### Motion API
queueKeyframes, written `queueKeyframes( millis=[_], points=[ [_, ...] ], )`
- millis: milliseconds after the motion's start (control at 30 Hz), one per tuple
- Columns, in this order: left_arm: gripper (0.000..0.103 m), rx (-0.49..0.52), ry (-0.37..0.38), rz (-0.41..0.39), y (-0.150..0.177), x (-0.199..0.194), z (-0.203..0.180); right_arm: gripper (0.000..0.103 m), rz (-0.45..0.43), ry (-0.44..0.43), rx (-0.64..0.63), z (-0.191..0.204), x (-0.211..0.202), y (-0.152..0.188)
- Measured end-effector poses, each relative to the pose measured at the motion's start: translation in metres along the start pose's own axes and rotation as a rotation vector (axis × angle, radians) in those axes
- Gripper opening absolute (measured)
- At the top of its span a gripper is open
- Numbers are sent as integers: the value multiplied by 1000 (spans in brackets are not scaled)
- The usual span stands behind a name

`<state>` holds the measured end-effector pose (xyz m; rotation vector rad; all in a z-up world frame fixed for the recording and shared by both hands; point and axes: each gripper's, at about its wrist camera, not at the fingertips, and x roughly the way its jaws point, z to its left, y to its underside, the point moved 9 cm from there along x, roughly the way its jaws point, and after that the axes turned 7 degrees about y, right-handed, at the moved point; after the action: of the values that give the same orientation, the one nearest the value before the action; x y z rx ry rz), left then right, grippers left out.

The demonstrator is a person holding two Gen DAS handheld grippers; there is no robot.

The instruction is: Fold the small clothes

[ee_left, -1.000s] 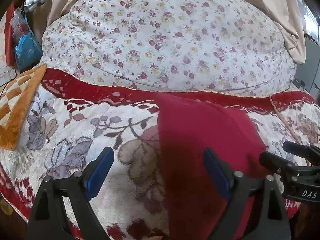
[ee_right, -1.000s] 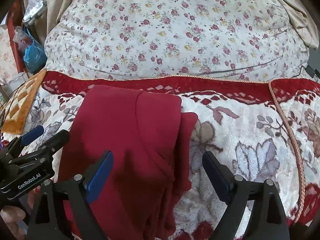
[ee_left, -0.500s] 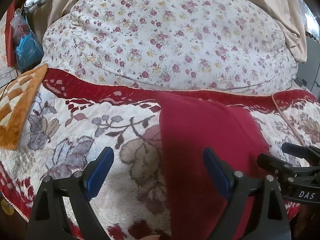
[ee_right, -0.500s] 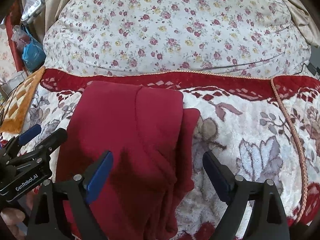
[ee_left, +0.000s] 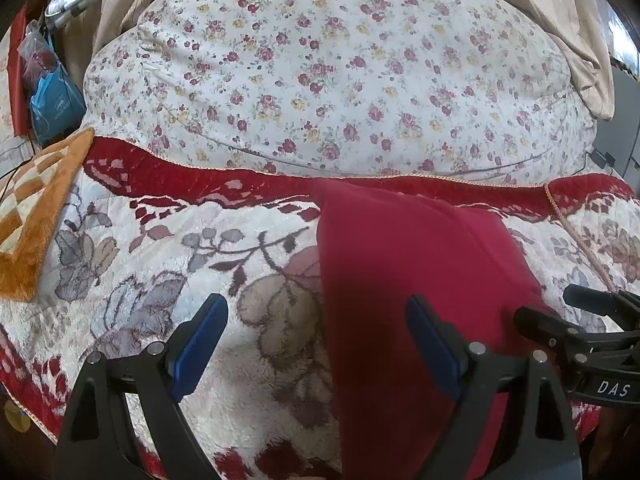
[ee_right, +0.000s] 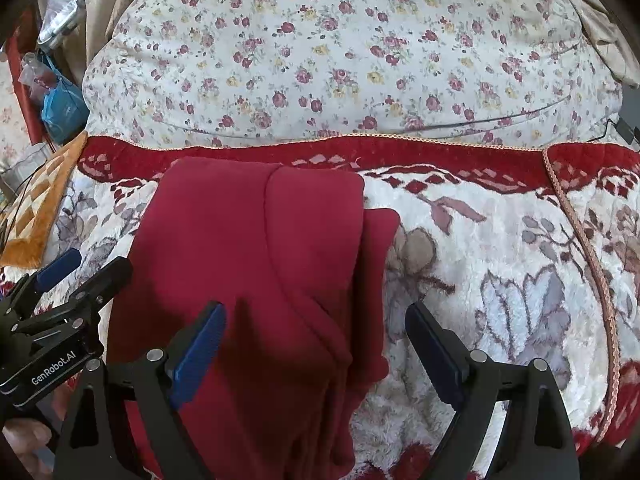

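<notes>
A dark red garment (ee_right: 248, 264) lies folded lengthwise on a plush floral blanket (ee_right: 500, 264), with a narrower layer showing along its right side. In the left wrist view the same garment (ee_left: 400, 280) fills the lower right. My left gripper (ee_left: 316, 332) stands open over the garment's left edge, nothing between its blue pads. My right gripper (ee_right: 316, 336) is open above the garment's near right part, its pads apart from the cloth. Each gripper shows at the edge of the other's view: the right one (ee_left: 576, 320), the left one (ee_right: 76, 272).
A big floral-print duvet (ee_left: 340, 80) bulges behind the blanket. An orange checked mat (ee_left: 36, 208) lies at the left. Blue and clear plastic bags (ee_left: 52, 96) sit at the far left, beige curtains (ee_left: 560, 40) at the back. A person's hand (ee_right: 24, 444) shows at the lower left.
The right wrist view has shifted slightly, so the garment sits a little further right and higher. The left gripper has kept still. Both grippers stay open.
</notes>
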<state>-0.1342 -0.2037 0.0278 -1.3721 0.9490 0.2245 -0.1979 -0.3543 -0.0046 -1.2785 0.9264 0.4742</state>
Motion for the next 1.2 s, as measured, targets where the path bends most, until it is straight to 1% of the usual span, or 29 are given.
queueKeyframes(
  millis=[1200],
  points=[
    [89, -6, 0, 18, 4, 5, 0, 94, 24, -3, 8, -3, 9, 4]
  ],
)
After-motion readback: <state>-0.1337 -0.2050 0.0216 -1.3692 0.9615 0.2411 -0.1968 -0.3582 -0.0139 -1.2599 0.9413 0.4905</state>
